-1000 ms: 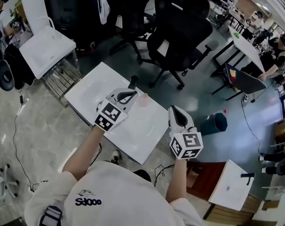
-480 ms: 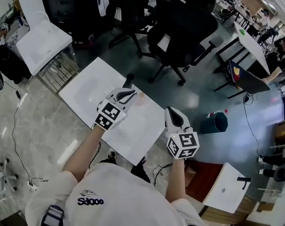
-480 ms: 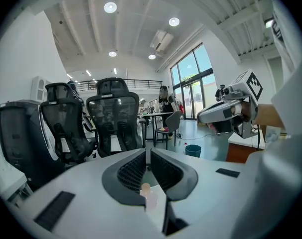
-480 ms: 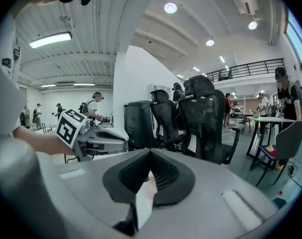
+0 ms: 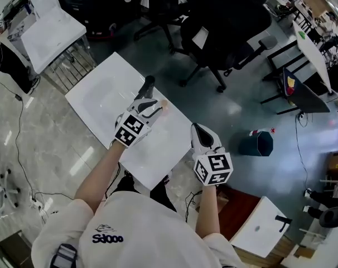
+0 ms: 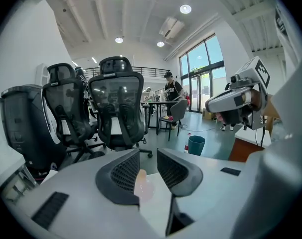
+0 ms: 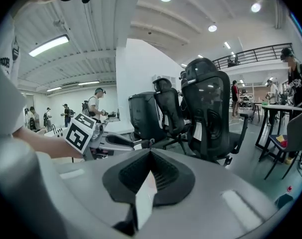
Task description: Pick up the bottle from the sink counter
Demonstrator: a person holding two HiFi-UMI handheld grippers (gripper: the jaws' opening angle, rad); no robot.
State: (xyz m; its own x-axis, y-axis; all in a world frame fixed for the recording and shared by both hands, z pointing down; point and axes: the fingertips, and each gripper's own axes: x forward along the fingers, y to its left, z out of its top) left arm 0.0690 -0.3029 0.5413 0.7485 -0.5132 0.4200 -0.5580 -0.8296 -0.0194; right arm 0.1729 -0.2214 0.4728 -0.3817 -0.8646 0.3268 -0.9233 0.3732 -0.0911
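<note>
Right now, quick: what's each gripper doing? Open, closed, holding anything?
Left gripper: opening; the pale pink bottle sits between its jaws, not clamped.
Right gripper: closed, holding nothing.

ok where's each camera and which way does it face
Head view: on the head, steeply down at the sink counter; forearms, left gripper, right gripper show.
Left gripper view: rides that gripper, along its opening jaws, bottle between them, toward office chairs.
Right gripper view: rides that gripper, along its shut jaws, toward the chairs.
Shared: both gripper views show the chairs and the other gripper.
</note>
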